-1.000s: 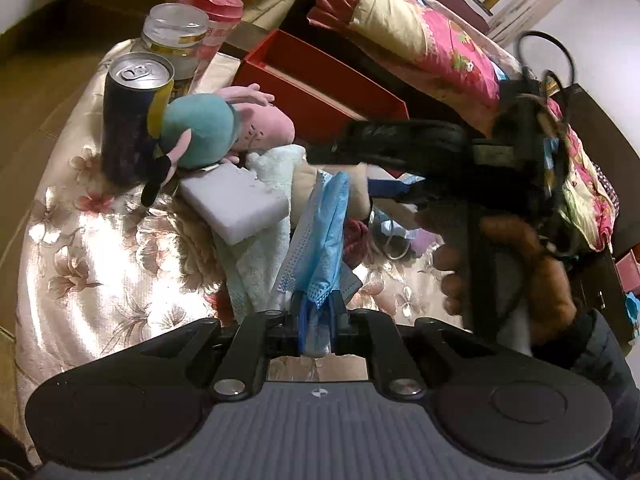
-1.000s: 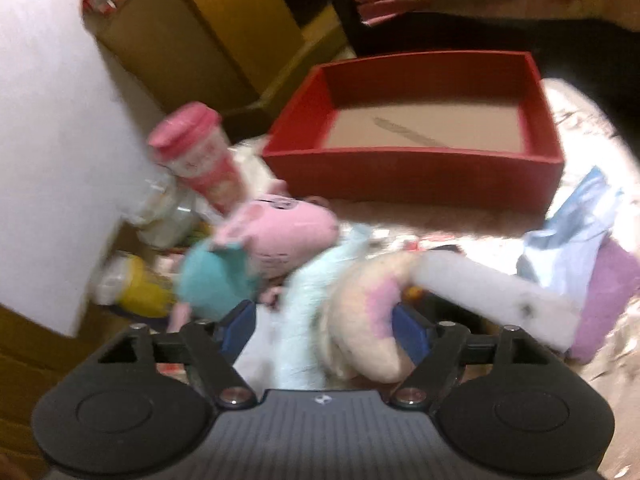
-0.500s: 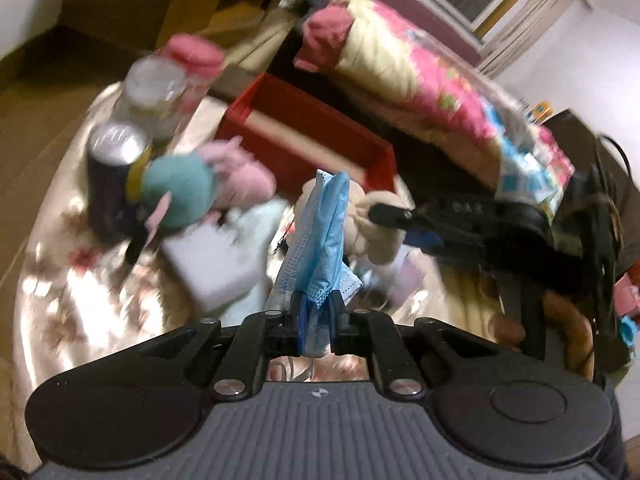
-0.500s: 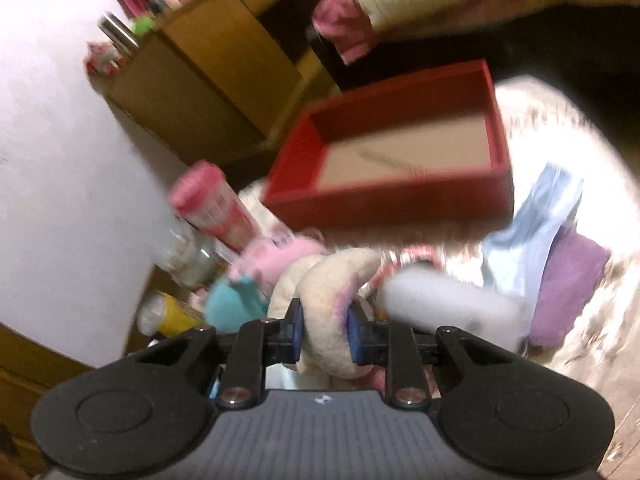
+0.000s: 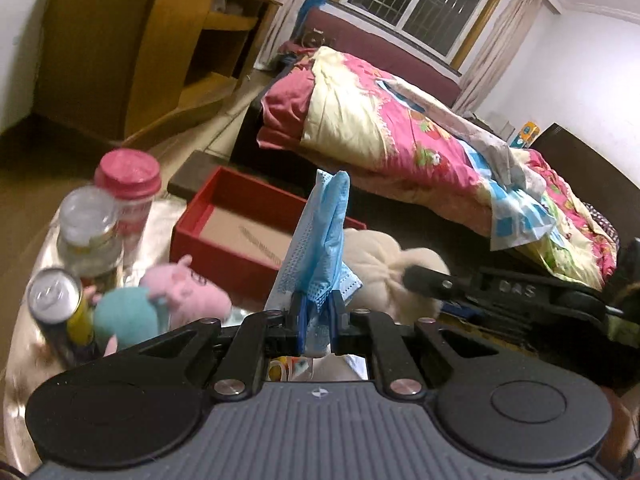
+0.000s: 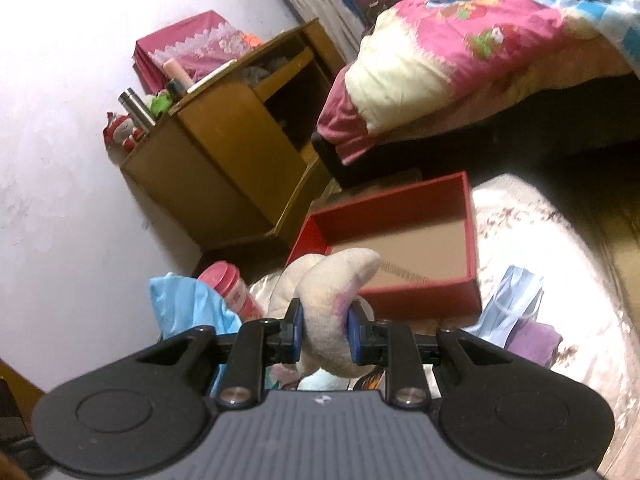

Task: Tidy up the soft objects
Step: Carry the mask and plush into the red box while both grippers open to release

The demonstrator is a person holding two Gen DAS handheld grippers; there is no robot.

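Left wrist view: my left gripper point(image 5: 318, 318) pinches a blue face mask point(image 5: 320, 240); my right gripper point(image 6: 324, 326) clamps a cream plush toy point(image 6: 332, 288) near the red box point(image 6: 400, 240).

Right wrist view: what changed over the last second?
The right tool went from open around the cream plush to shut on it and lifted it toward the red box. The left tool rose too, keeping its grip on the blue mask. The box is unmoved and holds nothing.
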